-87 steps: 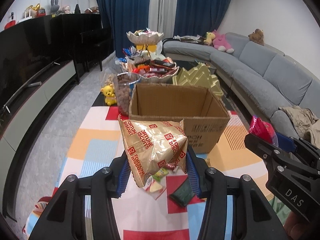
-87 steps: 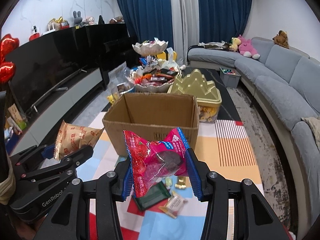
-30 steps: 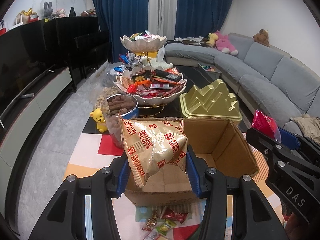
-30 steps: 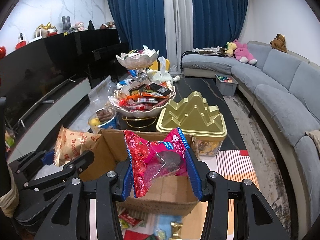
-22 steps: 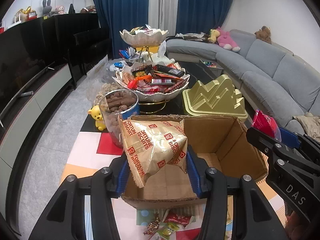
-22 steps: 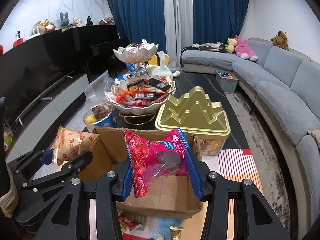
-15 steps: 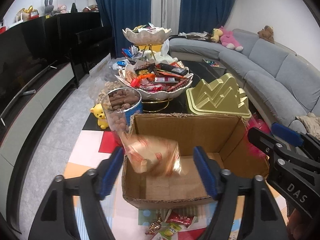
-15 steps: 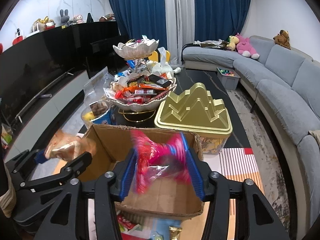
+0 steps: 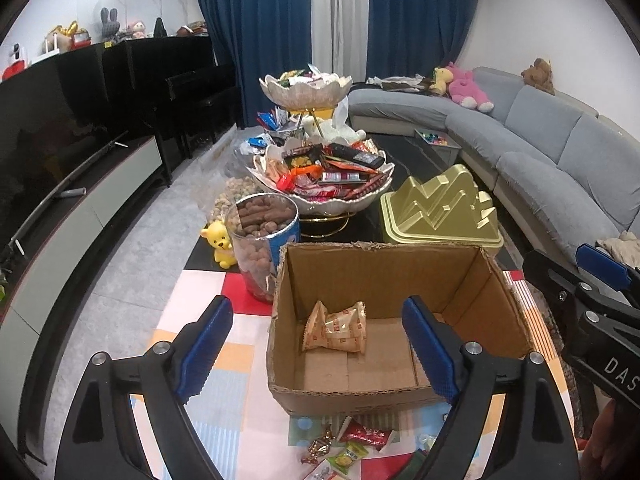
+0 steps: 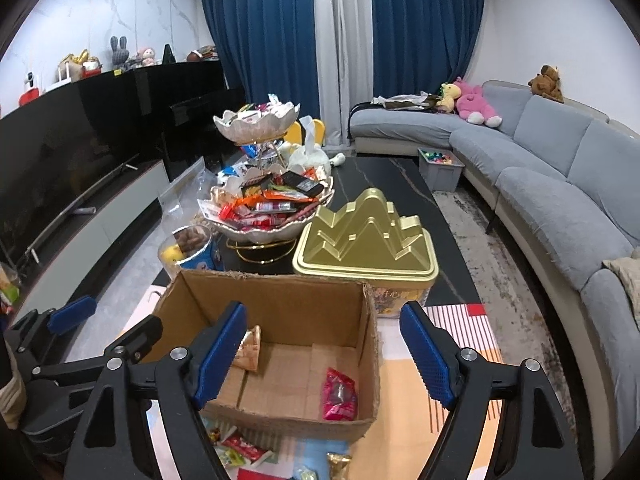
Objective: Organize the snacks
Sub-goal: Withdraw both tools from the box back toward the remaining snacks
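Note:
An open cardboard box (image 9: 384, 256) (image 10: 276, 284) sits on the colourful mat. A gold biscuit packet (image 9: 336, 327) (image 10: 249, 349) lies on the box floor at its left side. A pink-red snack bag (image 10: 339, 395) lies on the floor near the right wall. My left gripper (image 9: 318, 348) hovers over the box's near edge, its jaws opening with nothing between them. My right gripper (image 10: 322, 354) hangs above the box too, jaws opening and empty. Each gripper shows at the edge of the other's view.
Loose wrapped snacks (image 9: 352, 442) (image 10: 240, 450) lie on the mat before the box. Behind it stand a jar of brown snacks (image 9: 262, 240), a two-tier bowl stand full of sweets (image 9: 320, 176), and a gold mountain-shaped tin (image 10: 366, 236). A grey sofa (image 10: 560, 184) runs along the right.
Both grippers went from shut on their packets to open. The gold biscuit packet and the pink-red bag dropped out and now lie inside the box.

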Available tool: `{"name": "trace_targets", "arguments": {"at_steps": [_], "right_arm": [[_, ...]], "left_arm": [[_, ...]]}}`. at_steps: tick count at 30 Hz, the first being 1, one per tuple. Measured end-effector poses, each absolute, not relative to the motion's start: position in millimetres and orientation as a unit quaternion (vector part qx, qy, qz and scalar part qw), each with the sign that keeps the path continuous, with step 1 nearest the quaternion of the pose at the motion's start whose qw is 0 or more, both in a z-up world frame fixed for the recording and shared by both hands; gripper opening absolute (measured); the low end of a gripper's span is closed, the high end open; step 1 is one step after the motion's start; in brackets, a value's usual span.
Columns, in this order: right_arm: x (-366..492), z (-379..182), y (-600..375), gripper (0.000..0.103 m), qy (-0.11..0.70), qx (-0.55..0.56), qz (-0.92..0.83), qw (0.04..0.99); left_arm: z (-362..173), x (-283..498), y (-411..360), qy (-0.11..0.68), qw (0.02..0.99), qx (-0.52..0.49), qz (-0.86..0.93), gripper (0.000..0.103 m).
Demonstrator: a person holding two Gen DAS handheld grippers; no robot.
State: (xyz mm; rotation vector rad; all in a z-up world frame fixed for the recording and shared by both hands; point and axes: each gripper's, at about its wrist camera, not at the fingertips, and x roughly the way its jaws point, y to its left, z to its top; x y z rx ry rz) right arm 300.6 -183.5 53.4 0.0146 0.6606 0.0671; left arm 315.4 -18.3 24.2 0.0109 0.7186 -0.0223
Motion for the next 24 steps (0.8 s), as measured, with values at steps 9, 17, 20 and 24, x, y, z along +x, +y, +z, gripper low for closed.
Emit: {"name": "trace_targets", "arguments": {"at_steps": [9,17,20,24], "right_arm": [[280,73,-185,0.079,0.307,0.008,0.033,0.951],[263,82,-184,0.079,0.301,0.01,0.033,0.953],[257,83,-184,0.079,0.301,0.012,0.032,0.953],[249,83,-185,0.079,0.301,0.013,0.031,0.953]], "left_arm": [[45,295,-17,0.336,0.942,0.002,-0.01,0.087],[53,279,-14,0.328,0.944,0.001,-0.009,0.087],[55,273,-14,0.327,0.945,0.0,-0.008,0.087],[55,264,-15,0.327,0.945,0.0,-0.009,0.087]]}}
